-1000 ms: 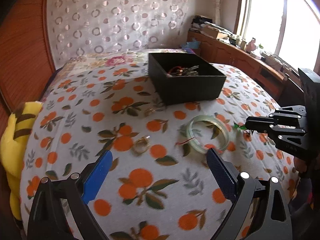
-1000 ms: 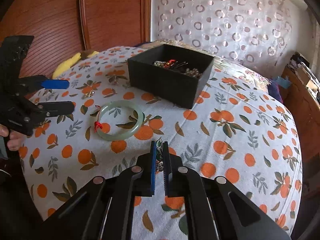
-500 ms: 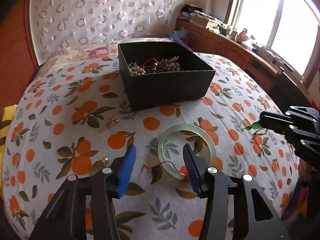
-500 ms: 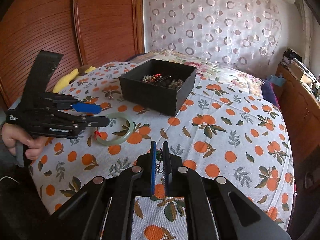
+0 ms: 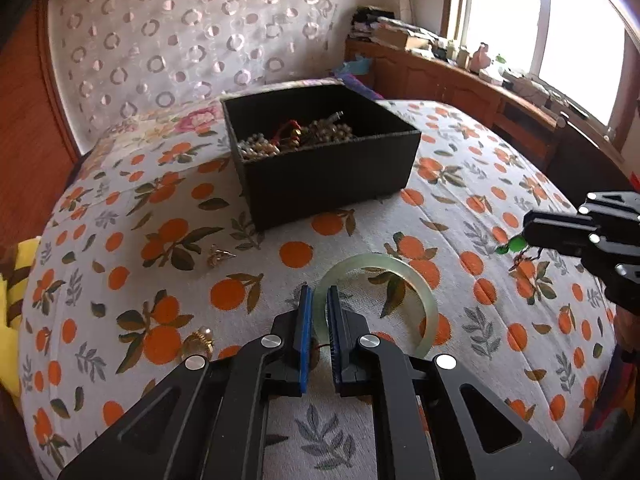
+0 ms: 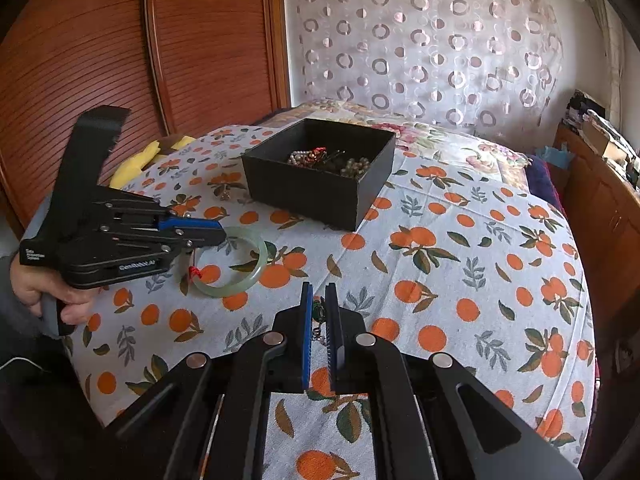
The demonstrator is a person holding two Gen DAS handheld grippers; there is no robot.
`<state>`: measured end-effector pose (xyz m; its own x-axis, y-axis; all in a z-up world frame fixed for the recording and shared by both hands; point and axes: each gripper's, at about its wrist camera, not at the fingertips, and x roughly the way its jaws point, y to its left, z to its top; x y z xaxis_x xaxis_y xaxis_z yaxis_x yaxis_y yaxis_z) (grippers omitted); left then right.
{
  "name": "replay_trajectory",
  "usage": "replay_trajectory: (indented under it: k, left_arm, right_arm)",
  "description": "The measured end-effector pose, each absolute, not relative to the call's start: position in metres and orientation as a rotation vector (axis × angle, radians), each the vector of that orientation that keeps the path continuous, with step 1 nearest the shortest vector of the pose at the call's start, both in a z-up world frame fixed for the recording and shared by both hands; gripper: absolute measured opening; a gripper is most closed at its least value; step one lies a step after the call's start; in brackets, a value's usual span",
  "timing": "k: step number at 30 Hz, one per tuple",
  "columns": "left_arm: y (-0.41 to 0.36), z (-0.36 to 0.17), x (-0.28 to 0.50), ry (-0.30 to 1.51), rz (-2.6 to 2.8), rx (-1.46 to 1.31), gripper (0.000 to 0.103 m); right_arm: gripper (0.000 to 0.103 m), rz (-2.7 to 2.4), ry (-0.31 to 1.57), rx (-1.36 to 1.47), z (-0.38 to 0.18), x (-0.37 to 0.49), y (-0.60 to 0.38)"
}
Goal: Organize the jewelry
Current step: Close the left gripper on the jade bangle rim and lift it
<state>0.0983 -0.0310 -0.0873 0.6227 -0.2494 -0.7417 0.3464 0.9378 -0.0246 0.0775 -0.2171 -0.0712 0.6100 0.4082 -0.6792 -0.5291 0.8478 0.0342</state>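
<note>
It is a bedroom in a home: a bed with an orange-printed white sheet [image 5: 460,208], a ring-patterned sheer curtain [image 6: 420,40], a brown wooden slatted wardrobe [image 6: 100,60], a cluttered wooden windowsill cabinet [image 5: 460,80].

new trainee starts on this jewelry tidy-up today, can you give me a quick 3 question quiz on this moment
1. True or false: the left gripper is shut on the jade bangle.
2. What does the right gripper hold? A) a small green-beaded piece B) a gold ring C) nothing
3. Where do the loose gold ring and the small gold trinket lie?

Key
1. True: its jaws have just been closing and now pinch the bangle's rim.
2. A: the green bead shows at its jaws.
3. On the orange-print bedspread, outside the black box that already holds beads.
</note>
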Motion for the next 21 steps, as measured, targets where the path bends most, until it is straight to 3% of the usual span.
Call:
replay_trajectory:
  k: [21]
  left_arm:
    - [-0.004,-0.055,0.068,0.682,-0.279,0.028,0.007]
  right_arm:
    - [0.007,0.573,0.691,-0.189,-0.049,0.090,-0.196]
